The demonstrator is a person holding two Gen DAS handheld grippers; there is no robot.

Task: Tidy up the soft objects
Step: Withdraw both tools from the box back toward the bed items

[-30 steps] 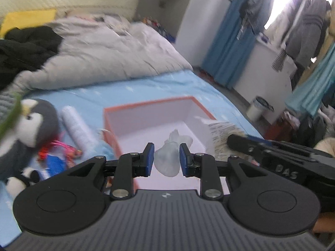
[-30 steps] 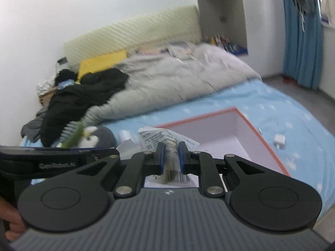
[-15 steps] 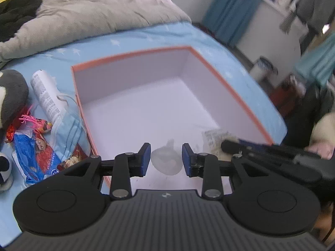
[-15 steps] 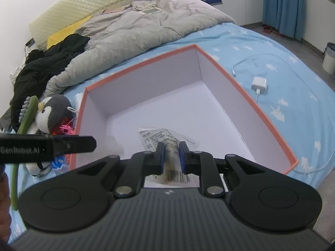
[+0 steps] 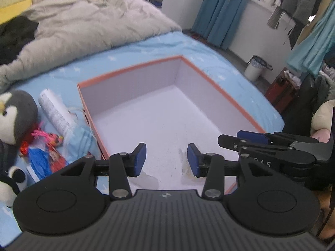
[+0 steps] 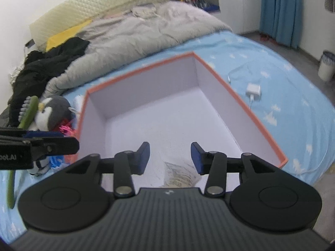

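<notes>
An orange-rimmed box (image 5: pixel 129 69) with a white inside lies on the blue bed; it also shows in the right wrist view (image 6: pixel 240 96). My left gripper (image 5: pixel 166 159) is open above the box's near end; a clear plastic bag (image 5: pixel 149 179) lies on the box floor just under it. My right gripper (image 6: pixel 170 157) is open over the box, and a printed plastic packet (image 6: pixel 180 175) lies on the floor below it. A penguin plush (image 5: pixel 14 115) lies left of the box, also seen in the right wrist view (image 6: pixel 51 113).
A white printed tube (image 5: pixel 55 110), a blue mask and colourful wrappers (image 5: pixel 45 152) lie left of the box. A grey duvet (image 6: pixel 129 35) and black clothes (image 6: pixel 41 67) cover the far bed. A white charger (image 6: pixel 253 90) lies right of the box. A bin (image 5: pixel 256 68) stands on the floor.
Both grippers opened. The left let go of the clear bag and the right let go of the printed packet; both now lie on the box floor. Both views tilted up slightly.
</notes>
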